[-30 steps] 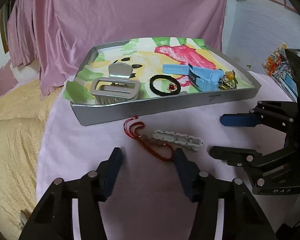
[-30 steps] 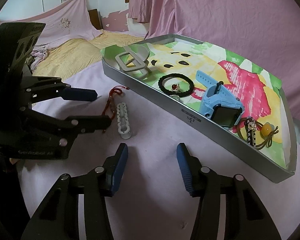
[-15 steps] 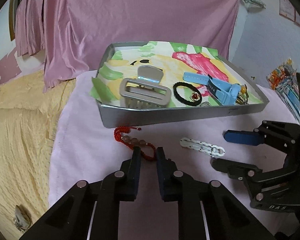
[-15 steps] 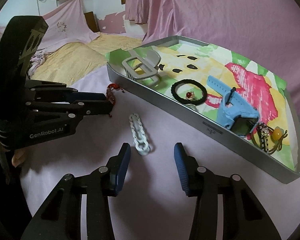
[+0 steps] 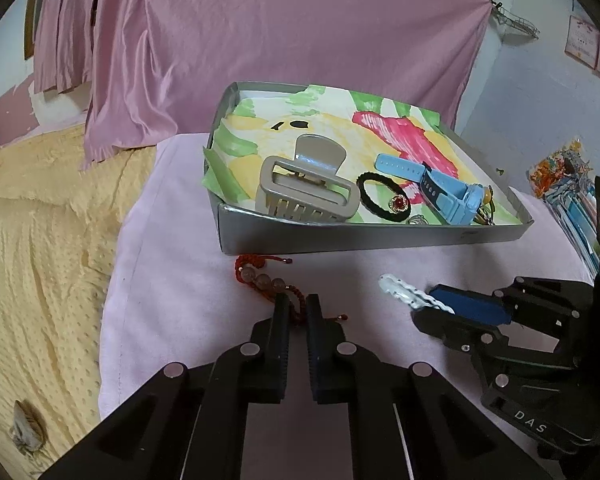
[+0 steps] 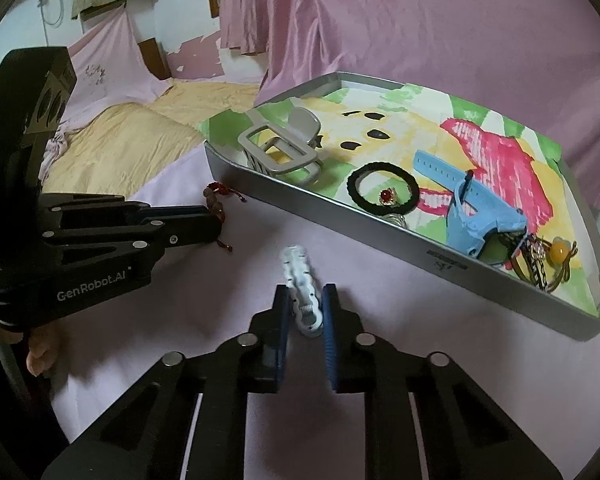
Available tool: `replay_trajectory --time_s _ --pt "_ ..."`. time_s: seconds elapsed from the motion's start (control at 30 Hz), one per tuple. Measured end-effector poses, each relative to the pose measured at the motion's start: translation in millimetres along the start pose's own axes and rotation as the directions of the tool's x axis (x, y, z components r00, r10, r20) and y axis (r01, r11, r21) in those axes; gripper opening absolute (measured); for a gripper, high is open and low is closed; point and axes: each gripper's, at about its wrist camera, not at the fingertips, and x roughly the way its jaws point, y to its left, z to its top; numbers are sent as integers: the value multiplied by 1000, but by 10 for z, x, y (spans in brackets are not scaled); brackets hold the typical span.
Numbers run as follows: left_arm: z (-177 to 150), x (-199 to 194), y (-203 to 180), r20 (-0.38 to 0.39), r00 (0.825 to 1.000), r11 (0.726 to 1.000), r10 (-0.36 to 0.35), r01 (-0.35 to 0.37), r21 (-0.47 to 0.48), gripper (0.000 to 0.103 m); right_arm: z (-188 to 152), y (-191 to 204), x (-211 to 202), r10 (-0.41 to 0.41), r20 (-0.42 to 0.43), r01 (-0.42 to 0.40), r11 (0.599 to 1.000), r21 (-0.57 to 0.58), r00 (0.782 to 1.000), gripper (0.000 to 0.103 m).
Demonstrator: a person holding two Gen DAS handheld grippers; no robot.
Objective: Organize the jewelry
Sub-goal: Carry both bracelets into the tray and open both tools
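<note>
Two pieces are pinched at once. The left gripper (image 5: 297, 307), its jaws just drawn in, nips the cord of the red beaded bracelet (image 5: 269, 285); limp and light, it will probably dangle and swing, so the cord beside the beads looks the safer hold. The right gripper (image 6: 306, 307), likewise just closed, clamps the white hair clip (image 6: 303, 286) at its near end; that one looks stiff, smooth and possibly slippery. Both grippers angle downward over the pink tabletop (image 6: 236, 280), just before the silver tray (image 5: 380, 236).
</note>
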Motion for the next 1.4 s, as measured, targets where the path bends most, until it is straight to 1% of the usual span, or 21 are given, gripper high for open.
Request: replay_trajectory --time_s 0.2,0.33,0.5,1.03,1.23,1.4 --pt "-49 -40 -16 1 1000 1000 9 -9 0 7 -74 -48 -62 33 6 -33 999 35 999 13" --pt "-128 -88 -82 2 1000 1000 0 0 9 7 -121 -88 -113 43 16 -44 998 50 999 13" --pt "-210 -173 -187 7 999 999 -31 31 20 7 -193 -158 -203 49 40 -52 996 79 998 13" --pt "-223 -365 -641 41 996 993 -76 72 92 7 -465 -504 -538 10 139 -39 977 209 990 13" --pt "-144 -434 -810 54 991 987 -126 120 103 7 -532 -655 -733 -16 196 -33 968 247 980 13" --pt "-13 -508 -944 97 985 985 -139 128 115 7 -532 -802 -877 -40 245 -29 961 273 969 13"
